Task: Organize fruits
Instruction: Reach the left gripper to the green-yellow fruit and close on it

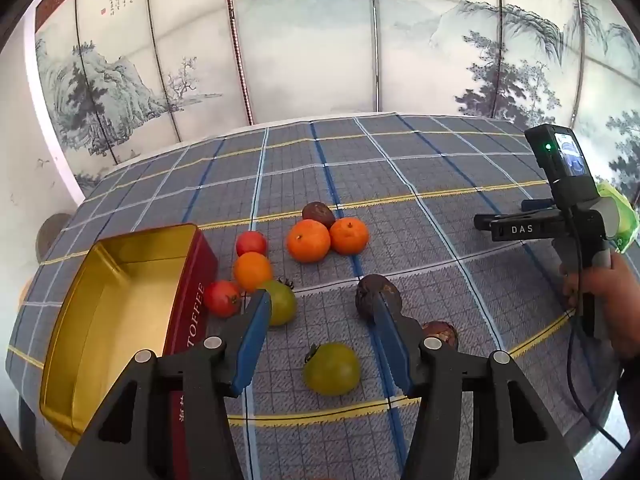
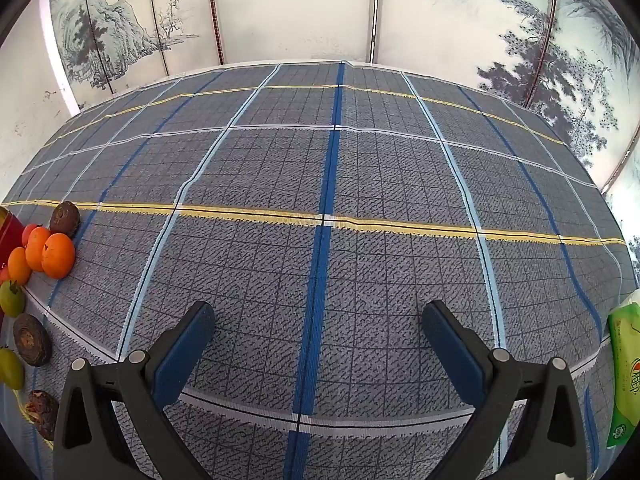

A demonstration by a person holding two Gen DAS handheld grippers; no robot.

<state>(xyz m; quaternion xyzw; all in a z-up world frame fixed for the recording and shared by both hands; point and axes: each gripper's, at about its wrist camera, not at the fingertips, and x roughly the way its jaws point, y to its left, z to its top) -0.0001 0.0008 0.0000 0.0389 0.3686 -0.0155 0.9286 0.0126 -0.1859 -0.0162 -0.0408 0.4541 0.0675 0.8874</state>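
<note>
The left gripper (image 1: 322, 304), black with blue pads, hangs tilted down over the grey plaid tablecloth (image 1: 420, 184), its jaws partly spread with nothing pinched between them. Nearest, between the 2 fingers in the left wrist view, lies a round green tomato (image 1: 331, 368). Just past it sit a second green tomato (image 1: 282, 302) by the left pad and a dark wrinkled passion fruit (image 1: 370, 294) at the right pad's tip; whether they touch the pads I cannot tell. Another brown passion fruit (image 1: 442, 332) lies right of the fingers. To the left stands an open red toffee tin with a gold inside (image 1: 120, 292), empty, with 2 red tomatoes and a small orange (image 1: 253, 270) beside it. Farther off, 2 oranges (image 1: 309, 240) touch. The right gripper (image 2: 318, 328) is spread wide over bare cloth, holding nothing
</note>
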